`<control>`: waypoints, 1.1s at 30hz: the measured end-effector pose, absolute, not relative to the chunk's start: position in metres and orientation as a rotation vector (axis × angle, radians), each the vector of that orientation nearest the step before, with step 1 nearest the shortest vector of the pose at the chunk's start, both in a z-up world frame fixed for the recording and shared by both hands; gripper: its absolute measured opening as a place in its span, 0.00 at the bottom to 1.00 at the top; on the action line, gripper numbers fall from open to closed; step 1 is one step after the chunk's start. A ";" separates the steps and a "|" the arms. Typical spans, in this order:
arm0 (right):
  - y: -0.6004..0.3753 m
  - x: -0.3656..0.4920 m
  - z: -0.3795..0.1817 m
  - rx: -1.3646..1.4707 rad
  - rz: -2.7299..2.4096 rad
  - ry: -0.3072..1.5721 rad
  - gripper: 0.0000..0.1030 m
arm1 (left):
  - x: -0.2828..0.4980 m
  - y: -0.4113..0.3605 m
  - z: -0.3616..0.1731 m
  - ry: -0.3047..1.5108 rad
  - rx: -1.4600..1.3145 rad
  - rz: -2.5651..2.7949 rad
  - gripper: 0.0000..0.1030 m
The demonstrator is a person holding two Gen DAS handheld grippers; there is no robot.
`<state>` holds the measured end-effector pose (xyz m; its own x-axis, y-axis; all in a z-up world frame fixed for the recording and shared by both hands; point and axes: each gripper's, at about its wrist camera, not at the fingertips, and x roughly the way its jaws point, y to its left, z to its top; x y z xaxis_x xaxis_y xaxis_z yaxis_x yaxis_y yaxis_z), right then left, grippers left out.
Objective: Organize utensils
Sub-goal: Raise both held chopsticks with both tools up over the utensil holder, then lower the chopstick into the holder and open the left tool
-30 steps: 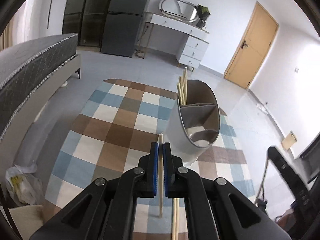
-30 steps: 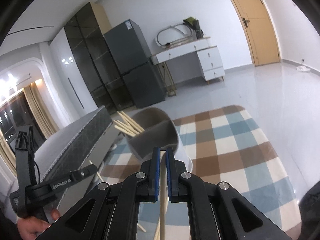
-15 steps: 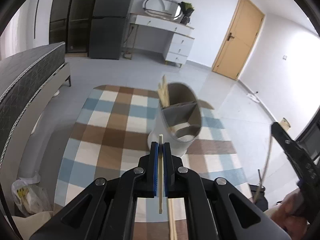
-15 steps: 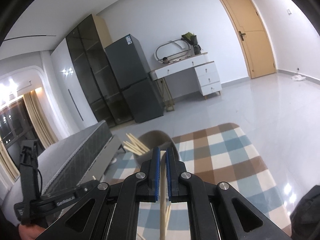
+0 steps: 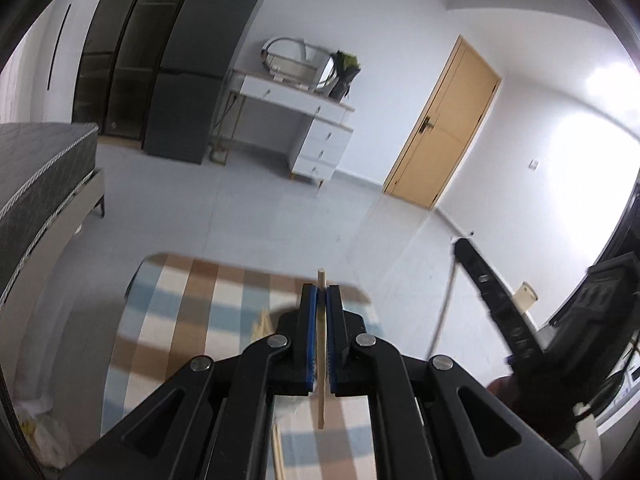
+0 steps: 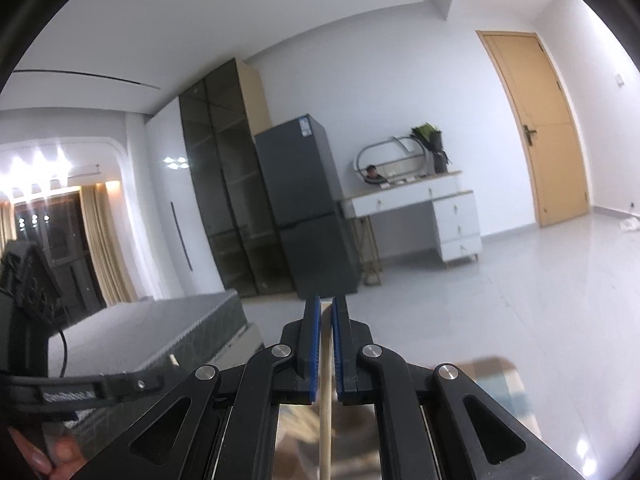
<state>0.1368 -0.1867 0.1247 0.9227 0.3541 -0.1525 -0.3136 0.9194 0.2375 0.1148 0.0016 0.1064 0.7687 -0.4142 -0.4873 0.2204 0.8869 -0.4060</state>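
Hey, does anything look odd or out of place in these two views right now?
Nothing stands out. Each tongs grips one thin wooden chopstick: left tongs with chopstick, right tongs with chopstick.

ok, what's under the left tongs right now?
Under the left tongs, shut on a chopstick, lie the checked rug and more chopsticks. The tongs cover whatever else is beneath; no holder shows.

White walls, grey tile floor (image 5: 248,216), checked rug (image 5: 192,312), wooden door (image 6: 536,128), grey fridge (image 6: 308,208).
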 end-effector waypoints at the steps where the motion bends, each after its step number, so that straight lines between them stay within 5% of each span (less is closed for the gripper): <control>1: -0.184 0.148 0.128 0.212 0.361 0.181 0.05 | 0.120 0.002 0.108 0.596 -0.340 -0.352 0.00; 13: -0.147 0.233 0.102 0.186 0.437 0.079 0.05 | 0.208 0.016 0.088 0.539 -0.375 -0.328 0.00; 33: -0.159 0.252 0.050 0.287 0.277 0.117 0.05 | 0.206 0.002 0.064 0.571 -0.276 -0.332 0.00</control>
<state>0.2523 -0.1590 0.0501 0.9555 0.2853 -0.0749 -0.2520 0.9217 0.2948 0.2058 0.0022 0.0639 0.7909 -0.3794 -0.4801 0.2286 0.9110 -0.3434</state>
